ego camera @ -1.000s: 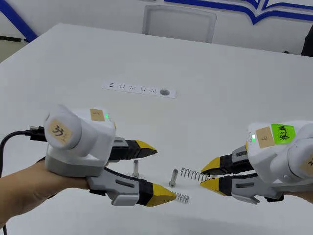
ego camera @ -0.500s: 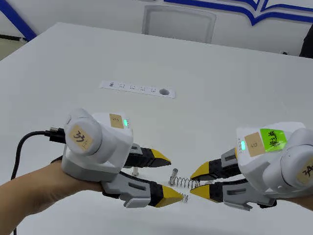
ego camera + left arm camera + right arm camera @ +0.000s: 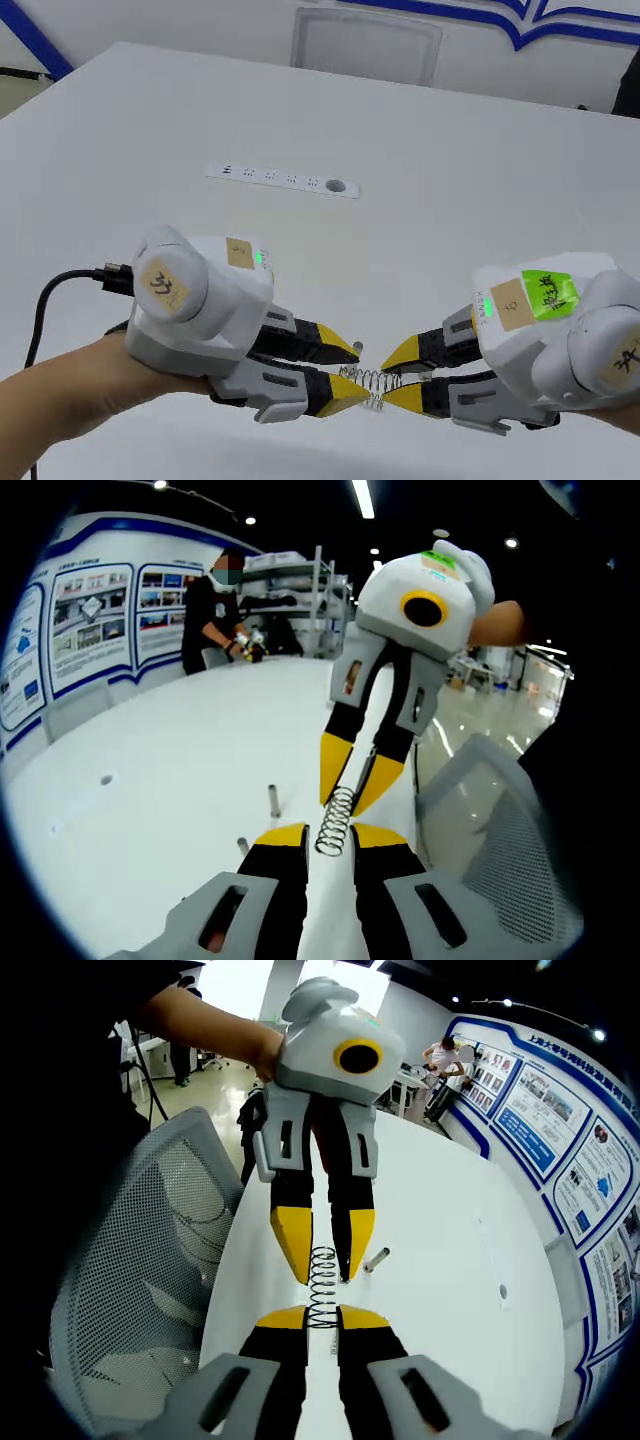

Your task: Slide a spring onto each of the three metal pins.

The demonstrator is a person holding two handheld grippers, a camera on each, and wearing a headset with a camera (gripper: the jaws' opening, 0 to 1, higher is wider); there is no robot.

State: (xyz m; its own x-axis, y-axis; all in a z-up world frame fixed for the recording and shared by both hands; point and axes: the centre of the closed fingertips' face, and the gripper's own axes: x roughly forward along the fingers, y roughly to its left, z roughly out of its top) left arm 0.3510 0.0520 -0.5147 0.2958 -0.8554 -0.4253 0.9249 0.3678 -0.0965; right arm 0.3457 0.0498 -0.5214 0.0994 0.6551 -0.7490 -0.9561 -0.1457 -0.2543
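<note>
A long coil spring [image 3: 371,379] hangs level between my two grippers, just above the white table [image 3: 420,200]. My right gripper [image 3: 387,375] is shut on its right end, and the spring [image 3: 321,1286] runs up from its yellow tips. My left gripper [image 3: 354,369] faces it from the left, jaws narrowed onto the other end of the spring [image 3: 335,820]. One metal pin [image 3: 273,800] stands upright on the table and a second pin [image 3: 242,845] sits nearer. A pin [image 3: 377,1258] also shows just right of the spring. A short spring [image 3: 378,404] lies below the tips.
A white power strip [image 3: 285,182] is set into the table farther back, and a chair back [image 3: 365,45] stands beyond the far edge. A black cable [image 3: 60,290] trails from the left gripper. A mesh chair [image 3: 130,1290] is beside the table. A person [image 3: 222,610] stands at its far end.
Both grippers have moved toward each other and lower, the right one bringing the long spring leftward. The left jaws have narrowed from wide open onto the spring's free end.
</note>
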